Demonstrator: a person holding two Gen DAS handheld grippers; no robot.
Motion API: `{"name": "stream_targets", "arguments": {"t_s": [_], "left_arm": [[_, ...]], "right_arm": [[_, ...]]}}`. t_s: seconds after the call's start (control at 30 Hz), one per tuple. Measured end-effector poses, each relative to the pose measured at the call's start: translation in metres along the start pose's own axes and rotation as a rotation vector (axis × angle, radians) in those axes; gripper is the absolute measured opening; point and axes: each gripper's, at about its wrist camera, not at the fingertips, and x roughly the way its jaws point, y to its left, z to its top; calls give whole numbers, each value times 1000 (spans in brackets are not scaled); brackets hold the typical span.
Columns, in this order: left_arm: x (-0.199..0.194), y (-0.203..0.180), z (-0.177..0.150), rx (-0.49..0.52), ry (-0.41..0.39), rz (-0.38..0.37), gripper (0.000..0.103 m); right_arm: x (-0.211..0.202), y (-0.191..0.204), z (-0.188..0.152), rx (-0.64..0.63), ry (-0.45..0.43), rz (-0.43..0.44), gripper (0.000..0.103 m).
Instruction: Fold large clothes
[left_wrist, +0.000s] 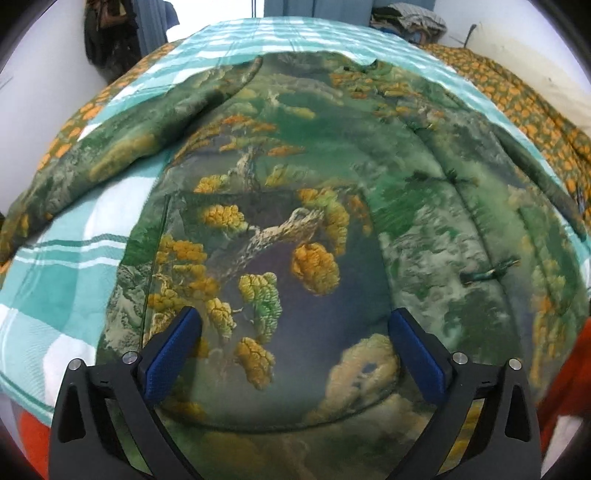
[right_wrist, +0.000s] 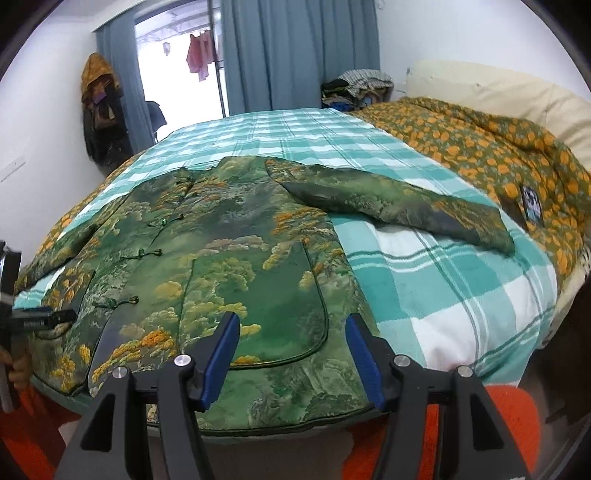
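Jacket (right_wrist: 221, 258): one, flat on bed (right_wrist: 461, 295) | sleeves: two | hand-held grippers: left (left_wrist: 294, 325), right (right_wrist: 293, 328), both released

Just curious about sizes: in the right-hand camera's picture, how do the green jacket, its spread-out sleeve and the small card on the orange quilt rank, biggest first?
1. Green jacket
2. Sleeve
3. Card, farther away, yet clearly smallest

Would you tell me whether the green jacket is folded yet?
Spread, not folded: the jacket lies flat, front up, both sleeves out sideways on the checked blanket.
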Motion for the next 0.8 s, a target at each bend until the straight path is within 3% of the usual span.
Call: {"name": "stream_targets", "arguments": {"t_s": [0.2,0.37,0.47,0.57,0.8], "left_arm": [[-20,-29,44,84,-140,-26,102],[36,-30,91,-9,-104,-60,102],[93,-24,90,-30,38,-5,103],[89,-25,75,-3,-79,1,103],[85,-26,69,-5,-91,-8,103]], "right_arm": [[3,-2,0,32,6,10,61],[4,2,-1,22,8,16,61],[4,0,-2,33,15,18,61],[4,-5,-4,50,20,20,61],[11,-18,-4,109,35,28,61]]}}
